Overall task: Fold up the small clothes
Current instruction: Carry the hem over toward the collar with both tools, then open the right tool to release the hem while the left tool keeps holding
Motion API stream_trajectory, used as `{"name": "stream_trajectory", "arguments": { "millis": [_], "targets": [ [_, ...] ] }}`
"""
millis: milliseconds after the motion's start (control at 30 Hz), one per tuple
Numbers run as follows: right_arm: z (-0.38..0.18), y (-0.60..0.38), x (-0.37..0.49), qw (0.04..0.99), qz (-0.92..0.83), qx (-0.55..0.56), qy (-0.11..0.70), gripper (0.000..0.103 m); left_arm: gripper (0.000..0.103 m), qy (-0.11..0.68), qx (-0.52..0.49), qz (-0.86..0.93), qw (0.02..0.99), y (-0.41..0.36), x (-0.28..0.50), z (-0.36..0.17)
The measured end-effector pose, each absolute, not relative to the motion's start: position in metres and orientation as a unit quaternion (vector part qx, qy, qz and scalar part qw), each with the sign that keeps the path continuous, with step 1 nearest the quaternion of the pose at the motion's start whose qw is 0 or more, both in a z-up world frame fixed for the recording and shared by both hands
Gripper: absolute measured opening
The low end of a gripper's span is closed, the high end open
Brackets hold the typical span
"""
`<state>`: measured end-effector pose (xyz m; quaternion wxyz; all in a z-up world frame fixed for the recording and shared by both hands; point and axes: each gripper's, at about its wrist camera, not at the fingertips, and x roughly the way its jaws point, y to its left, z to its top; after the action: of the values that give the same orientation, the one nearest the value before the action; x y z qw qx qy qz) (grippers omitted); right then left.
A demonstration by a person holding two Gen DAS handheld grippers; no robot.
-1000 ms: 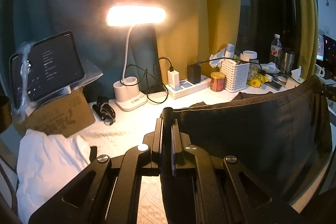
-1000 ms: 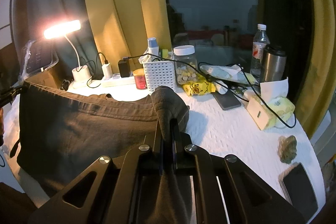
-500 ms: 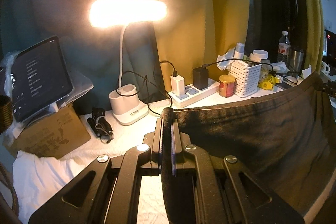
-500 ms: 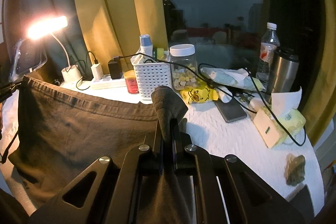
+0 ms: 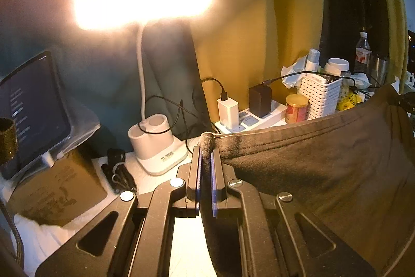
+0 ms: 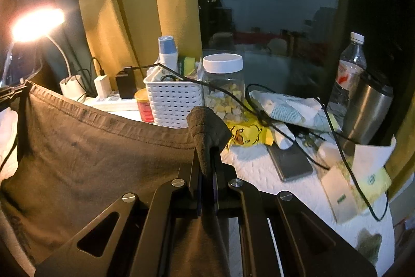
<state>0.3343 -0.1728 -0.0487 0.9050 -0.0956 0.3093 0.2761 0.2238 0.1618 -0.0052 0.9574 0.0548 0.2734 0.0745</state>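
A dark brown garment (image 5: 324, 168) hangs stretched between my two grippers above the white-covered table. My left gripper (image 5: 206, 155) is shut on its left corner, which bunches up between the jaws. My right gripper (image 6: 207, 155) is shut on the other corner, and the cloth (image 6: 90, 155) spreads away to the left. The hemmed edge runs taut between the two. The right gripper's tip shows at the far right of the left wrist view (image 5: 406, 103); the left gripper's tip shows at the far left of the right wrist view (image 6: 10, 92).
A lit desk lamp (image 5: 153, 131), a tablet (image 5: 28, 116), a power strip (image 5: 249, 118), a white basket (image 6: 173, 100), a jar (image 6: 224, 87), a water bottle (image 6: 350, 74) and a steel mug (image 6: 368, 113) crowd the table's back. A phone (image 6: 290, 160) lies at the right.
Both grippers have moved forward toward the lamp and basket with the garment held stretched between them. The white cloth at the lower left has slipped mostly out of the left view.
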Motion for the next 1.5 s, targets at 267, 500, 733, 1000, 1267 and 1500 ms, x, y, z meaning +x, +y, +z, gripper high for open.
{"name": "stream_trajectory", "arguments": {
  "millis": [267, 500, 733, 1000, 1267, 1500],
  "targets": [
    [-0.078, -0.162, 0.368, 0.901, 0.265, -0.108, 0.325, 0.007, 0.004, 0.295, 0.06, 0.076, 0.951, 0.172, 0.257, -0.025],
    [-0.119, -0.168, 0.393, 0.893, 0.224, -0.106, 0.377, 0.007, 0.004, 0.341, 0.053, 0.092, 0.934, 0.184, 0.279, -0.062],
    [-0.123, -0.189, 0.402, 0.893, 0.206, -0.081, 0.392, 0.05, 0.004, 0.38, 0.042, 0.101, 0.919, 0.196, 0.288, -0.092],
    [-0.137, -0.182, 0.418, 0.87, 0.213, -0.081, 0.438, 0.049, 0.004, 0.407, 0.035, 0.103, 0.907, 0.197, 0.281, -0.111],
    [-0.139, -0.155, 0.413, 0.861, 0.24, -0.117, 0.432, 0.034, 0.004, 0.413, 0.031, 0.101, 0.905, 0.197, 0.276, -0.117],
    [-0.135, -0.149, 0.41, 0.857, 0.265, -0.121, 0.425, 0.005, 0.004, 0.416, 0.038, 0.099, 0.903, 0.194, 0.279, -0.118]
  ]
}}
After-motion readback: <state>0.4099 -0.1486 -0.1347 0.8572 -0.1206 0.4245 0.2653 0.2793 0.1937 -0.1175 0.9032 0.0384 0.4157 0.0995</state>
